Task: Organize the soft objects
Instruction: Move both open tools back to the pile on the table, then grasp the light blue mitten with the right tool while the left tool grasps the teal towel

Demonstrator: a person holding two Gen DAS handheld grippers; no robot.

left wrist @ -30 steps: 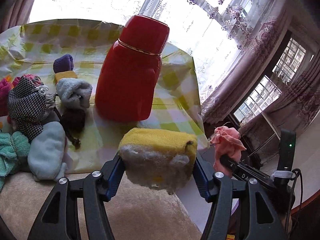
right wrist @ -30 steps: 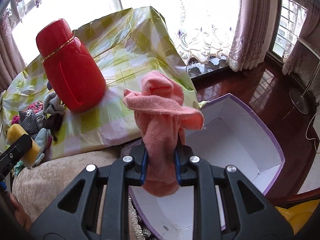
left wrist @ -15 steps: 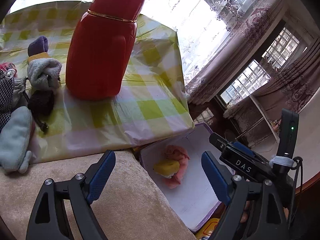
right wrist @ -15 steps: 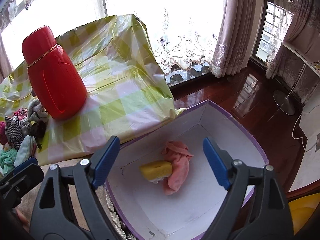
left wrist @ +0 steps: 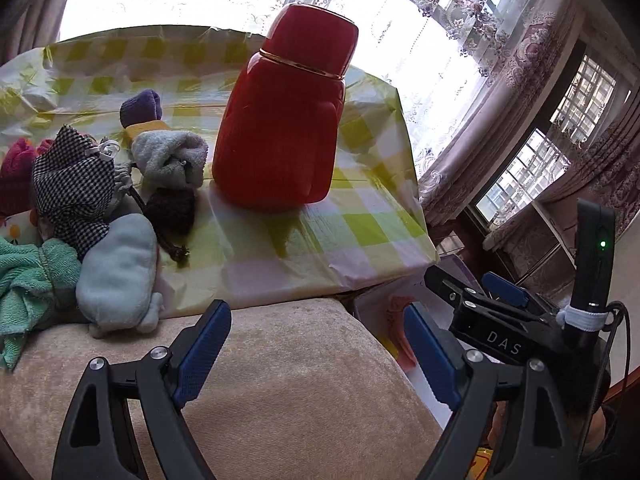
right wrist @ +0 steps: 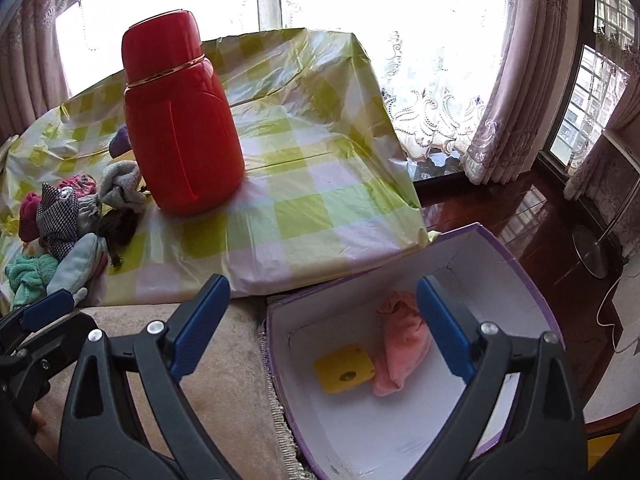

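In the purple box [right wrist: 520, 264], the pink cloth [right wrist: 400, 340] lies lengthwise toward the far wall, touching the yellow sponge [right wrist: 344, 368], with bare floor nearer; the left gripper [left wrist: 316, 344] gapes empty, the right gripper [right wrist: 320, 320] is opening, gripping nothing.

Pink cloth [left wrist: 398, 320] mostly hidden behind tongs

The left gripper [left wrist: 316, 344] is hovering empty, jaws wide, with the red flask [left wrist: 286, 120] standing beyond them.
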